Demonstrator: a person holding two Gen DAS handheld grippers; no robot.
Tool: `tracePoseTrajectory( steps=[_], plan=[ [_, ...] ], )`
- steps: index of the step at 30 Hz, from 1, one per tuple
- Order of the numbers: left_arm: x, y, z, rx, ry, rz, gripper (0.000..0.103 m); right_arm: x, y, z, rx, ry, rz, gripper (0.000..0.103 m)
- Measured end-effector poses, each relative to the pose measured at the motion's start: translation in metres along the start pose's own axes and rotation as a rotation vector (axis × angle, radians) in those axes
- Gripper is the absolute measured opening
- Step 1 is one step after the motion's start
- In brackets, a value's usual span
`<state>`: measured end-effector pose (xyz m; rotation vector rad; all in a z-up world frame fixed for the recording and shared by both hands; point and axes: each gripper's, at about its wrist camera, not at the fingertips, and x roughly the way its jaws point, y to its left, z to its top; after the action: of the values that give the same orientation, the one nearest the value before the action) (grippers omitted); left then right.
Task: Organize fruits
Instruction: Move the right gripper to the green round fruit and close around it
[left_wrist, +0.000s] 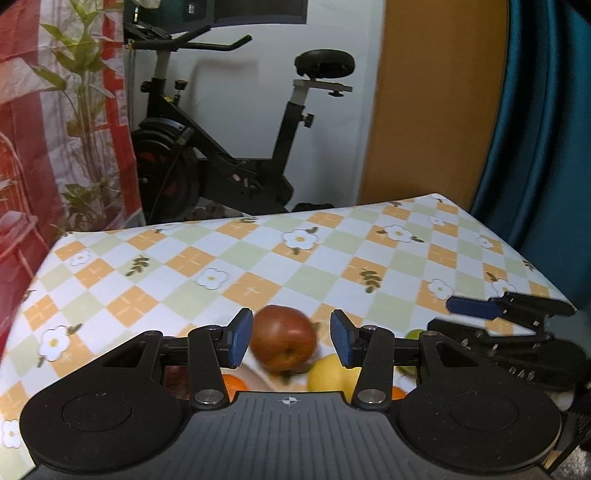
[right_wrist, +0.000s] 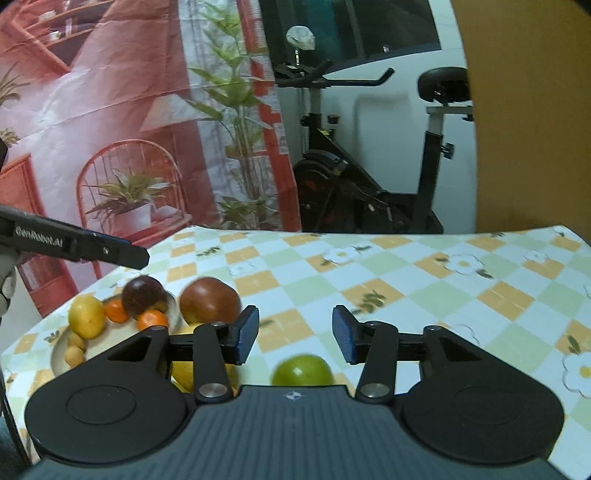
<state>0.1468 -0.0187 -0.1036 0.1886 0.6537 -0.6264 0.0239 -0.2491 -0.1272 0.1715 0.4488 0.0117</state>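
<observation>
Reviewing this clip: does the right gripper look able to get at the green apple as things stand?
Probably yes. The green apple lies alone on the tablecloth just under the right gripper, whose jaws stand apart and empty; nothing sits between them and the fruit.

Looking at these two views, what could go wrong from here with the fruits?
1. The red apple sits between the left gripper's open pads, apparently not pressed; a loose closing may let it roll.
2. The green apple lies alone on the cloth below the right gripper; a nudge may send it rolling.
3. The plate looks crowded, so adding fruit may push others off.
</observation>
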Motion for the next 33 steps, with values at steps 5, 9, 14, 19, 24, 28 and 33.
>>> tracePoseTrajectory(
  steps=[5, 9, 14, 19, 24, 28, 33],
  plan=[
    [0.011, -0.018, 0.003, 0.019, 0.009, -0.031, 0.049, -0.001, -0.005, -0.016, -0.012, 0.024, -0.018, 0.055],
    [0.021, -0.032, 0.004, 0.03, 0.022, -0.062, 0.049, 0.002, -0.006, -0.022, -0.009, 0.039, -0.01, 0.058],
    [0.035, -0.052, 0.003, 0.049, 0.05, -0.103, 0.049, 0.009, -0.005, -0.024, -0.025, 0.06, 0.017, 0.058],
    [0.049, -0.061, 0.0, 0.02, 0.083, -0.14, 0.049, 0.019, -0.001, -0.024, -0.045, 0.099, 0.047, 0.058],
    [0.059, -0.065, -0.002, -0.005, 0.112, -0.165, 0.049, 0.022, -0.006, -0.025, -0.013, 0.116, 0.051, 0.058],
    [0.067, -0.069, -0.005, -0.009, 0.137, -0.173, 0.049, 0.025, -0.011, -0.024, 0.024, 0.133, 0.041, 0.057],
    [0.073, -0.072, -0.007, -0.016, 0.155, -0.187, 0.049, 0.024, -0.013, -0.025, 0.042, 0.141, 0.044, 0.056]
  ],
)
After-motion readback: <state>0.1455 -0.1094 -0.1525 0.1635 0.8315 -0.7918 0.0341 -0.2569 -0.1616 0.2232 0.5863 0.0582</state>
